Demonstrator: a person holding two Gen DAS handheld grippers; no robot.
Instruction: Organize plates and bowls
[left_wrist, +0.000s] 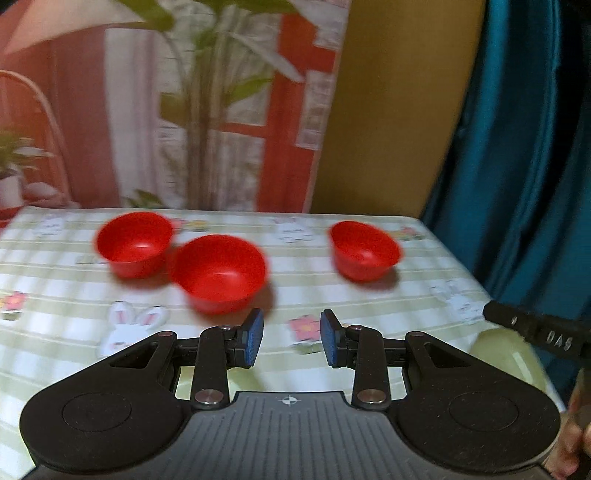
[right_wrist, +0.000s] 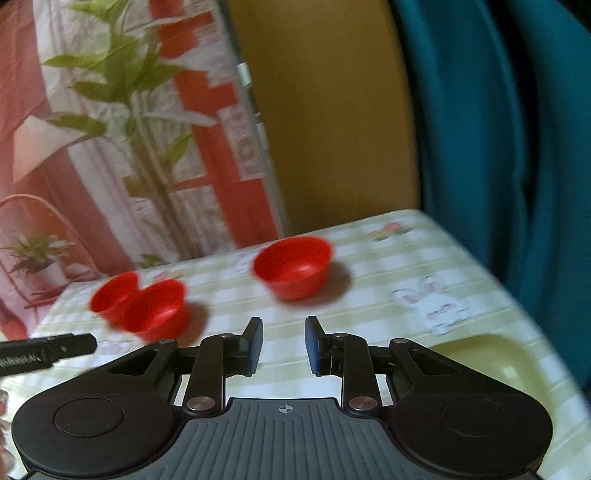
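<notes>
- Standing upright on the table (left_wrist: 332, 288), three red bowls (left_wrist: 218, 273) wait: two touching at the left, one (left_wrist: 364, 249) well apart to the right.
- A pale green plate (right_wrist: 491, 358) lies at the near right edge.
- Both the left gripper (left_wrist: 291, 338) and the right gripper (right_wrist: 283, 345) hover partly open, holding nothing.
- The bowls look like thin, light, smooth plastic, likely to slide or tip.
- Pinching a rim wall seems the surest hold.
</notes>
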